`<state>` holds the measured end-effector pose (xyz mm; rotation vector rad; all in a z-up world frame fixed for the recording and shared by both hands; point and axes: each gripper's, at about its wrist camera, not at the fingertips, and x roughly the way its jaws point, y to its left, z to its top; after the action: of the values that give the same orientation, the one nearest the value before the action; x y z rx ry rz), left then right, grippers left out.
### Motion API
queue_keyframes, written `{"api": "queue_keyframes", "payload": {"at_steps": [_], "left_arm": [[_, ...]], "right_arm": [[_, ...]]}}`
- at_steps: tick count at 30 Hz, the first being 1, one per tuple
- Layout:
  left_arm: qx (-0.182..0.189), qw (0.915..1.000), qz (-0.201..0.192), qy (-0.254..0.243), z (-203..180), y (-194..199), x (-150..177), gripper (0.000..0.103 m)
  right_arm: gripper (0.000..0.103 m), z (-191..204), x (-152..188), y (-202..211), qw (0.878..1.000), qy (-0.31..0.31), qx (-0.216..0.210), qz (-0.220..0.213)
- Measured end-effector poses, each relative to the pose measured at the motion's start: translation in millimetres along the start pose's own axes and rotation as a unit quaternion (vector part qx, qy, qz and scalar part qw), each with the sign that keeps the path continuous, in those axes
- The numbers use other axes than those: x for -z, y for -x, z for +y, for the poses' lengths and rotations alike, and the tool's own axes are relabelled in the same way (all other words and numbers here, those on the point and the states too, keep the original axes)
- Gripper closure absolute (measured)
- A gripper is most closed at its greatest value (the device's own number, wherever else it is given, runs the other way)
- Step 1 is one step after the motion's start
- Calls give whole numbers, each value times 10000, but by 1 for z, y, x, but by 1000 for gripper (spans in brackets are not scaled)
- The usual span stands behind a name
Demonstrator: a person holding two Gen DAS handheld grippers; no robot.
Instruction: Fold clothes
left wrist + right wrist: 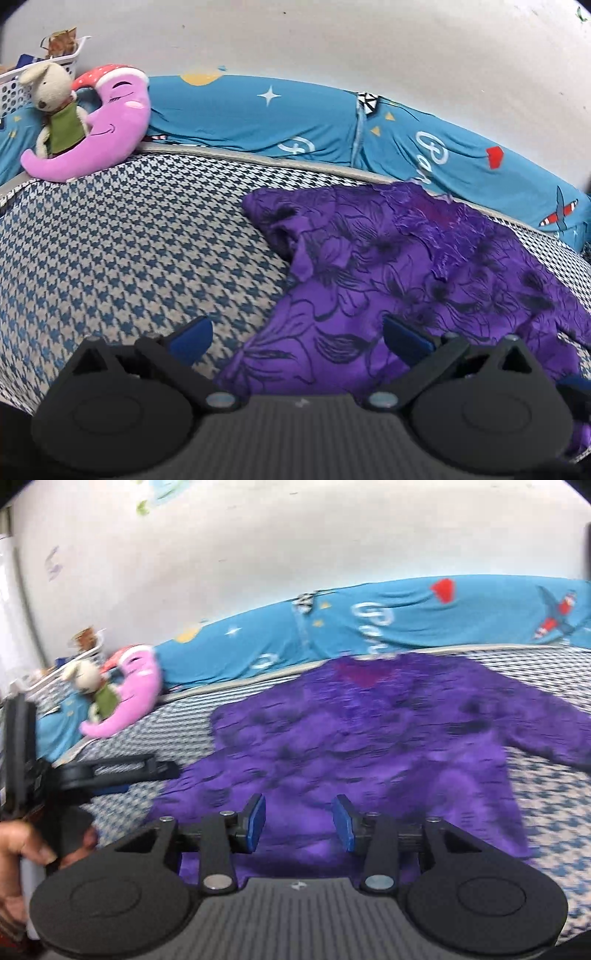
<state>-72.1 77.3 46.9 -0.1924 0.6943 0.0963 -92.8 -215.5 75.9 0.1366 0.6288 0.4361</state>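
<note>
A purple top with a dark floral print (pixel 399 273) lies spread flat on the houndstooth bed cover (pixel 122 243), neck toward the wall. My left gripper (pixel 295 338) is open above the garment's lower left edge, with nothing between its blue pads. In the right wrist view the same purple top (pixel 369 738) fills the middle, blurred by motion. My right gripper (pixel 300 821) hangs open over its lower hem. The left gripper (pixel 122 768) shows at the left edge there, held by a person's hand (pixel 22 853).
A long blue cartoon-print bolster (pixel 280 118) lies along the white wall. A pink moon plush (pixel 107 125) and a rabbit toy (pixel 55 107) sit at the far left corner beside a white basket (pixel 22 85). Bare bed cover lies left of the garment.
</note>
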Motion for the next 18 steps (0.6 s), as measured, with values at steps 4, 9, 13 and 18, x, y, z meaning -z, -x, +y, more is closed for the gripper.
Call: {"api": "queue_keyframes", "payload": {"at_steps": [4, 9, 13, 18], "left_arm": [[24, 10000, 57, -68, -6, -3, 2, 0], [40, 9998, 138, -151, -12, -7, 5, 0], [63, 9995, 219, -195, -18, -9, 8, 0], [84, 9993, 267, -259, -23, -12, 10, 0]], "right_arm": [[62, -24, -7, 7, 9992, -160, 357, -20], [61, -56, -18, 14, 9969, -441, 652, -26], [60, -80, -29, 9, 9948, -538, 859, 98], [52, -109, -42, -11, 9915, -601, 1071, 435]]}}
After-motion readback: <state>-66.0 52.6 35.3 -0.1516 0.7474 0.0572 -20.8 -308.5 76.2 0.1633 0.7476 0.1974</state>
